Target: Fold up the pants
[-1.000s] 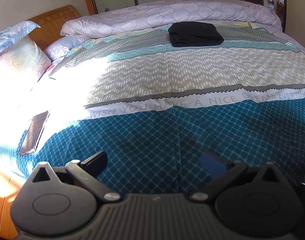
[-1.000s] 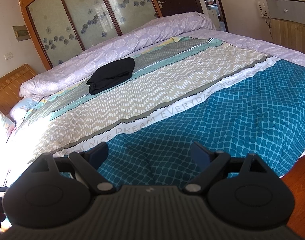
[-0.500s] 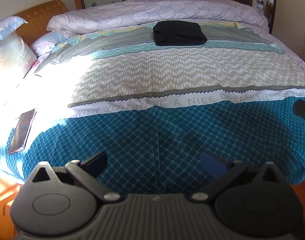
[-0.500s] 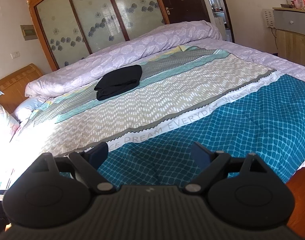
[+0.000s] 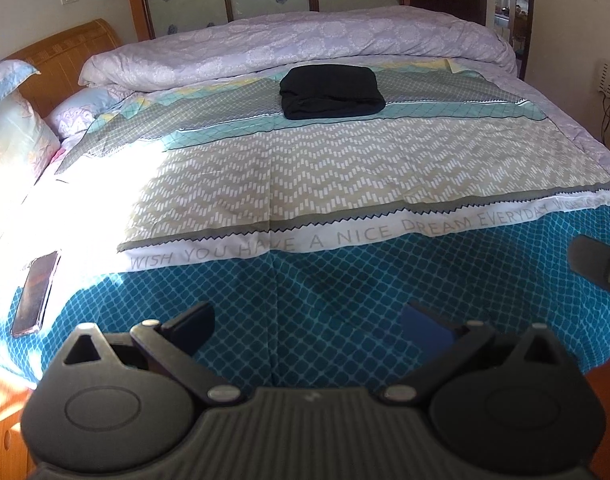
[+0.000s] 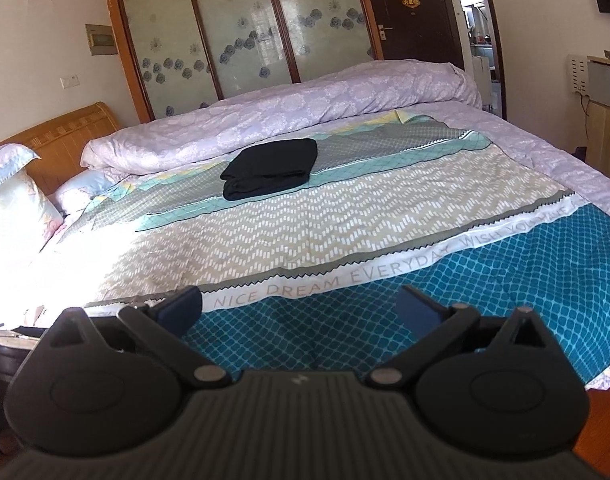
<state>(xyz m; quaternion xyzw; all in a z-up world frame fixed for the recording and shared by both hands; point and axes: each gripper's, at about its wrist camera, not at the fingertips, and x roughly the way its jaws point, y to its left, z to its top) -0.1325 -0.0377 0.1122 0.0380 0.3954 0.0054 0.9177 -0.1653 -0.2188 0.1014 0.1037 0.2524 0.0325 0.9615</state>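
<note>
Lying folded into a compact black bundle, pants [image 5: 331,91] rest on bedspread [image 5: 345,168].

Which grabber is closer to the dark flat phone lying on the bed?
Left. The left gripper hangs open just right of the dark flat phone. The right gripper, also open, sits farther right, its view missing the phone.

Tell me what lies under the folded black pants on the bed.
The black pants rest on the patterned bedspread, over its grey and teal bands. Anything beneath the bundle itself is covered.
</note>
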